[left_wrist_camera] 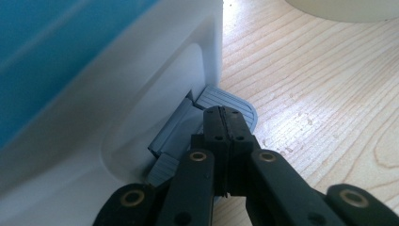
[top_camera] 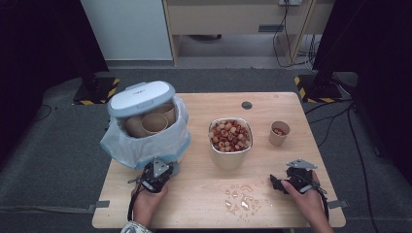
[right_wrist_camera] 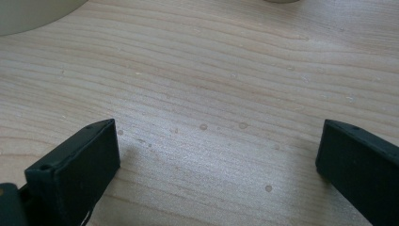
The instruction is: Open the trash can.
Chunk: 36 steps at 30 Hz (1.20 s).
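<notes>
Pressing the pedal at the foot of the bin on the counter's left, the left claw, jaws closed and empty, props the lid open. Right claw rests wide apart. Next likely: bin the cup.

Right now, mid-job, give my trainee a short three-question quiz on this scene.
1. True or false: the left hand-held gripper has its jaws shut, tips at the grey pedal of the bin.
2. What fills the metal container at the table's middle?
A. water
B. red and tan round pieces
C. paper cups
3. How do the right hand-held gripper jaws stand, and what lies between them?

Key: 1 true. 2 B. 3 Wide open, with nothing but bare table between them.
</notes>
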Tool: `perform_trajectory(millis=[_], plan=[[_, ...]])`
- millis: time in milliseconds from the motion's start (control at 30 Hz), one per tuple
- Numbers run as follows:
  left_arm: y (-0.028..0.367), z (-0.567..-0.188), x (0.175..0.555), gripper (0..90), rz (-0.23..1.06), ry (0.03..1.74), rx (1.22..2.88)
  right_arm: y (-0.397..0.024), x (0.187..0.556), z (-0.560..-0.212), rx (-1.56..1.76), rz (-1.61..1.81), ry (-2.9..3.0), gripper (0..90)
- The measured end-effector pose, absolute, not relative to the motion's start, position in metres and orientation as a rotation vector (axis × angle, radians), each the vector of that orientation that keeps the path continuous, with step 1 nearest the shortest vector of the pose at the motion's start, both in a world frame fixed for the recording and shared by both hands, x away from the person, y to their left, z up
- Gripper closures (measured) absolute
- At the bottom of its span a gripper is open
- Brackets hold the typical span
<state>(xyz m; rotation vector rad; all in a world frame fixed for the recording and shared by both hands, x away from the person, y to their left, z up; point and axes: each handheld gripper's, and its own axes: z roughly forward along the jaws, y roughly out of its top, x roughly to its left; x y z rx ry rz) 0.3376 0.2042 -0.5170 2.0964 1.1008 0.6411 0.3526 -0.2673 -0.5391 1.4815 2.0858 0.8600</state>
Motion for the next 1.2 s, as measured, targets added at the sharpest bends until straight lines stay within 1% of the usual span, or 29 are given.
perform_trajectory(millis=[600,667,767,1200], plan=[[0.205,-0.520,0.340,88.8,0.614,1.110,2.105,-0.267,0.354,-0.539,1.474,0.862,2.093,0.7],[0.205,-0.520,0.340,88.8,0.612,1.113,2.102,-0.267,0.355,-0.539,1.471,0.868,2.103,1.0],[0.205,-0.520,0.340,88.8,0.615,1.109,2.105,-0.267,0.356,-0.538,1.453,0.876,2.116,4.5],[0.205,-0.520,0.340,88.8,0.612,1.108,2.105,-0.269,0.356,-0.529,1.468,0.898,2.049,5.3]])
